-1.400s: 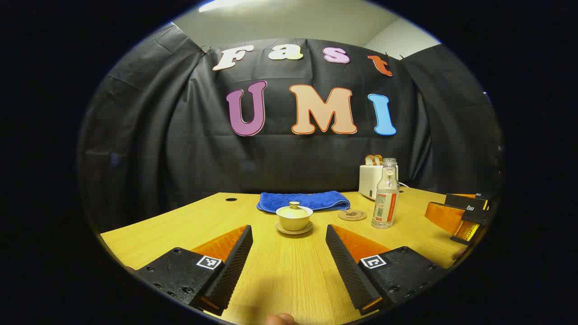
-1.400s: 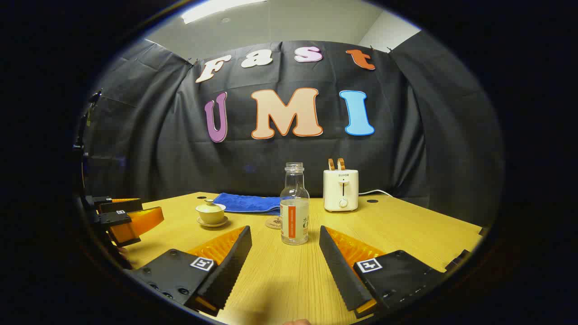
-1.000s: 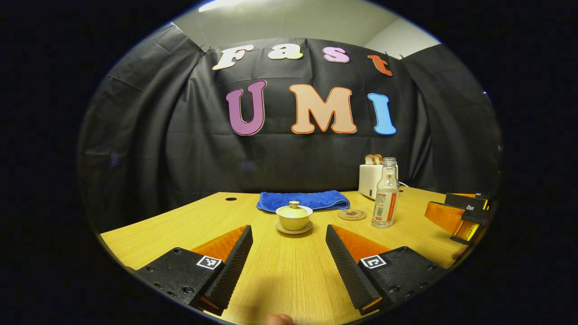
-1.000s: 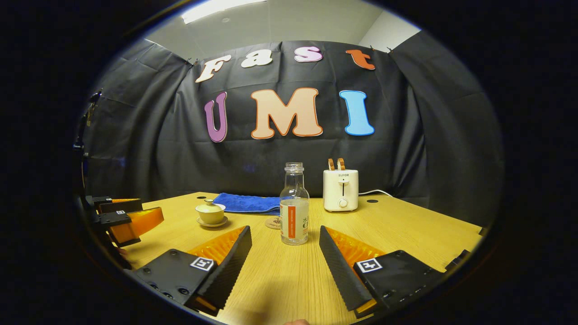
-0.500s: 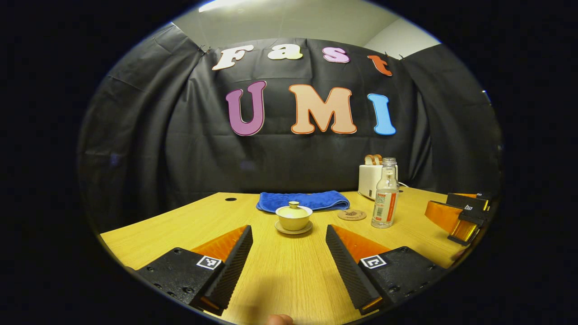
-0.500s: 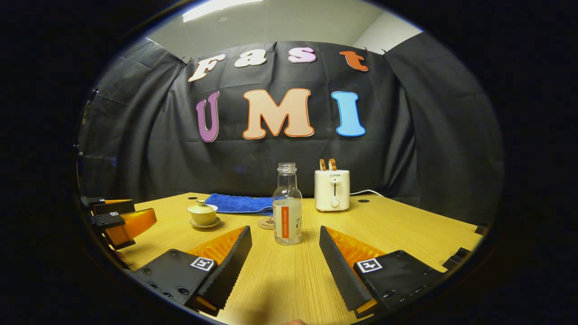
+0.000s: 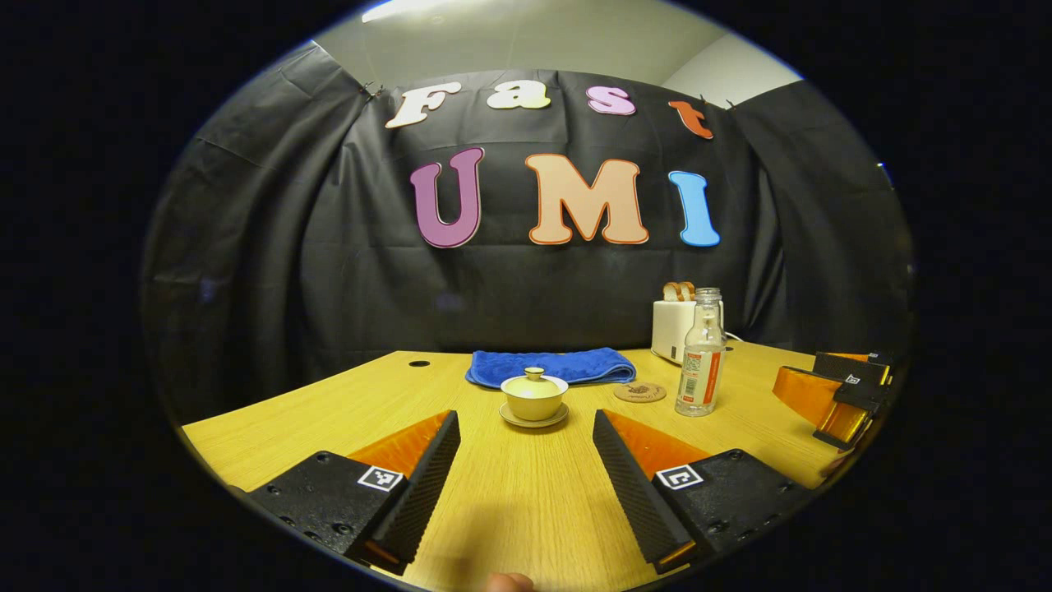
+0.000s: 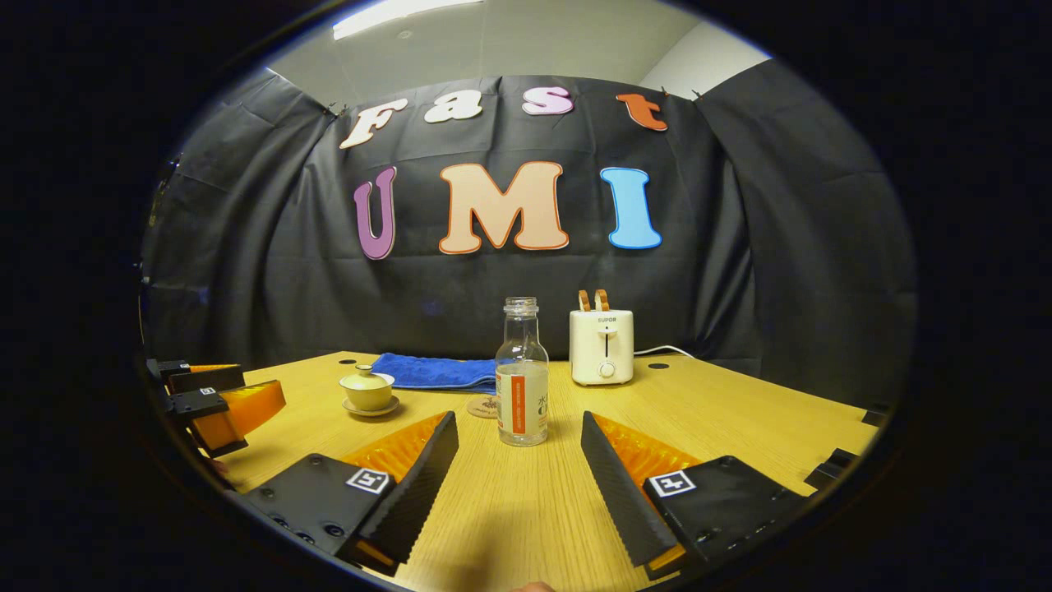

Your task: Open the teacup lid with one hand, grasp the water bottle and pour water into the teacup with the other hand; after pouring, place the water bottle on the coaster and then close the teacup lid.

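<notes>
The left gripper [image 7: 526, 460] has its jaws spread wide and holds nothing, lined up on the teacup [image 7: 534, 398], which sits on its saucer [image 7: 534, 418] on the counter [image 7: 288, 419] with the lid [image 7: 535, 381] still on. The right gripper [image 8: 519, 460] is likewise wide and unloaded, with the water bottle [image 8: 521, 374] standing upright straight ahead between its fingers' lines, well apart from them. The coaster [image 7: 640, 392] lies just beside the bottle, toward the cup.

The likely trouble is the lid: its knob is small and looks glazed and smooth, so broad ribbed jaws could slip off it or nudge the light cup across its saucer. The bottle has no cap, so a hasty or tilted grasp could spill water early. Its clear body, glass or hard plastic, I cannot tell which, is round and tapers to a narrow neck; a grip on the labelled middle seems safest.

The counter is pale wood grain, smooth. The coaster is a thin round disc, possibly cork. Behind lie a folded blue cloth [image 7: 551, 365] and a white toaster [image 8: 602, 347].
</notes>
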`<state>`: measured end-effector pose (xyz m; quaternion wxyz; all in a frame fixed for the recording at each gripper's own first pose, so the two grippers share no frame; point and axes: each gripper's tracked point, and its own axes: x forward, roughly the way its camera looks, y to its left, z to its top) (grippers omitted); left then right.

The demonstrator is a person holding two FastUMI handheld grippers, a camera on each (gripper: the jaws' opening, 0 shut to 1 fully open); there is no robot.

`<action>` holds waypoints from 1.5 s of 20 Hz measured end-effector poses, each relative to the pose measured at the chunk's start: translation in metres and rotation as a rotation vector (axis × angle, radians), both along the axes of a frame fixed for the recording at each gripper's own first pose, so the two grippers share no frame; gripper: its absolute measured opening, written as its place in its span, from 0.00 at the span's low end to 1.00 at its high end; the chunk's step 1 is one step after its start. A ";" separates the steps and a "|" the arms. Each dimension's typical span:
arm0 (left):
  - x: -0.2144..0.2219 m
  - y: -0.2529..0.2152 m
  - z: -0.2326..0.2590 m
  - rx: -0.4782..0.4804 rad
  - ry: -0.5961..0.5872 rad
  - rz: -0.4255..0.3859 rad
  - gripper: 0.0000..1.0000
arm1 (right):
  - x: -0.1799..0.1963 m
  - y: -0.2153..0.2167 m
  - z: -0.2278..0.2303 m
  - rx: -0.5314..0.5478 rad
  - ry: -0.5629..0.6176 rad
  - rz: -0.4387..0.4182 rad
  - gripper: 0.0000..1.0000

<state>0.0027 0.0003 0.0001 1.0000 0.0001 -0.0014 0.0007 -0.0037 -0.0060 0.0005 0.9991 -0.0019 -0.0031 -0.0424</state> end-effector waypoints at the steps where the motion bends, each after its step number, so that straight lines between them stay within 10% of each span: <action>1: 0.003 0.001 -0.001 0.000 0.000 0.004 0.98 | 0.000 0.001 0.000 0.000 -0.001 0.005 0.93; 30: 0.192 0.002 -0.024 0.070 0.149 0.032 0.96 | 0.017 -0.069 0.001 -0.004 -0.005 -0.101 0.97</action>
